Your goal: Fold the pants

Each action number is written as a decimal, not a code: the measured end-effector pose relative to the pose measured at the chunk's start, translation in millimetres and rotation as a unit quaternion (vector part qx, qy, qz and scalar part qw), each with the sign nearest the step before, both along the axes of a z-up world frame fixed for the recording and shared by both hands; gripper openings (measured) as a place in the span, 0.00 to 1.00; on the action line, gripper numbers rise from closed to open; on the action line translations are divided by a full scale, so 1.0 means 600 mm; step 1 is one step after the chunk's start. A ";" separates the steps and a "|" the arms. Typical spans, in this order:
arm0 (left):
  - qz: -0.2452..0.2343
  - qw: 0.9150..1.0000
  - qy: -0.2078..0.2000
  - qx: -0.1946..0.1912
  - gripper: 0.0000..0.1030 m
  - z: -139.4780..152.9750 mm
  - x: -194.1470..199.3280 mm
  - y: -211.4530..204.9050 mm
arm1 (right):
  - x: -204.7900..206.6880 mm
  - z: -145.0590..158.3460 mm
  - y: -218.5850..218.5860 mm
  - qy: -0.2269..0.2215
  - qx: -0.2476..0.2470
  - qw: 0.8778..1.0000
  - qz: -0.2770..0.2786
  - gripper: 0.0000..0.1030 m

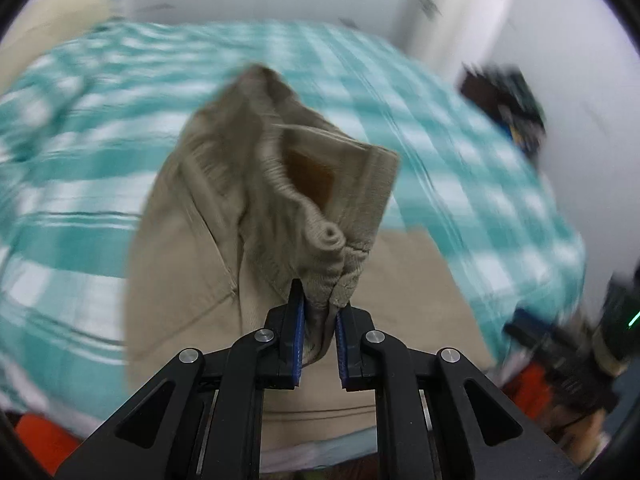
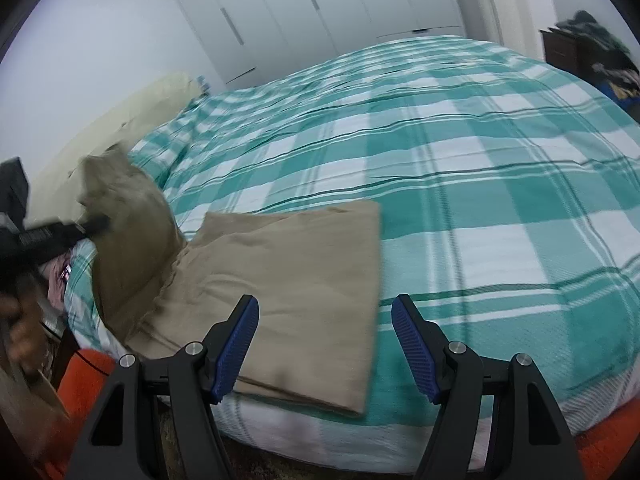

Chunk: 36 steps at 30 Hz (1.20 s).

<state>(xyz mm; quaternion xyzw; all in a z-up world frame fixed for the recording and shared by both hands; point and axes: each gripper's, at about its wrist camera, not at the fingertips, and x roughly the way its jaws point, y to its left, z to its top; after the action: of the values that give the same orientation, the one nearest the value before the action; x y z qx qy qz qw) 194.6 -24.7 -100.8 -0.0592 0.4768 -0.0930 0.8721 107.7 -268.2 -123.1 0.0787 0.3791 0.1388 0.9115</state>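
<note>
Pants point(image 2: 296, 300): tan, lying partly folded on the bed's green-and-white checked cover point(image 2: 460, 152), near its front edge; the waistband end point(image 1: 320, 216) is being held up off the cover.

Left tongs point(image 1: 319, 316): pinching the gathered elastic waistband between the blue pads; cloth is hanging down from the grip onto the flat folded part. This view is blurred.

Right tongs point(image 2: 324, 344): standing spread wide, gripping nothing, hovering over the near edge of the folded part, the left pad above the cloth, the right pad above the cover.

Wardrobe doors point(image 2: 288, 12): white, standing behind the bed.
</note>
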 end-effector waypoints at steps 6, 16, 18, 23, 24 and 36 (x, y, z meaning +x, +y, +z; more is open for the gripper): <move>-0.052 0.992 0.081 0.084 0.32 -0.105 0.015 -0.085 | -0.001 -0.001 -0.036 0.002 0.016 0.999 -0.033 0.67; 0.078 0.996 -0.043 0.027 0.75 0.029 -0.056 0.138 | 0.002 0.014 -0.062 0.003 0.091 0.995 -0.050 0.67; 0.109 0.993 -0.022 0.047 0.55 -0.004 -0.065 0.179 | 0.009 0.019 -0.037 0.016 0.132 0.991 -0.014 0.67; 0.148 0.989 0.008 0.025 0.52 -0.078 -0.109 0.203 | 0.070 -0.013 0.070 0.116 0.193 0.970 0.086 0.67; 0.148 0.989 0.012 0.025 0.52 -0.087 -0.115 0.203 | 0.082 -0.021 0.086 0.130 0.189 0.969 0.091 0.67; 0.098 0.994 -0.033 0.026 0.61 -0.070 -0.131 0.183 | 0.138 -0.017 0.190 0.101 0.025 0.991 0.081 0.09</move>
<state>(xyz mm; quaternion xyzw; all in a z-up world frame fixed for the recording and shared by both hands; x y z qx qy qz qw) 115.9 85.2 -142.9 -0.0797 0.4417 0.0029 0.8936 190.5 -154.4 -133.1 0.0840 0.4711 0.2129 0.8519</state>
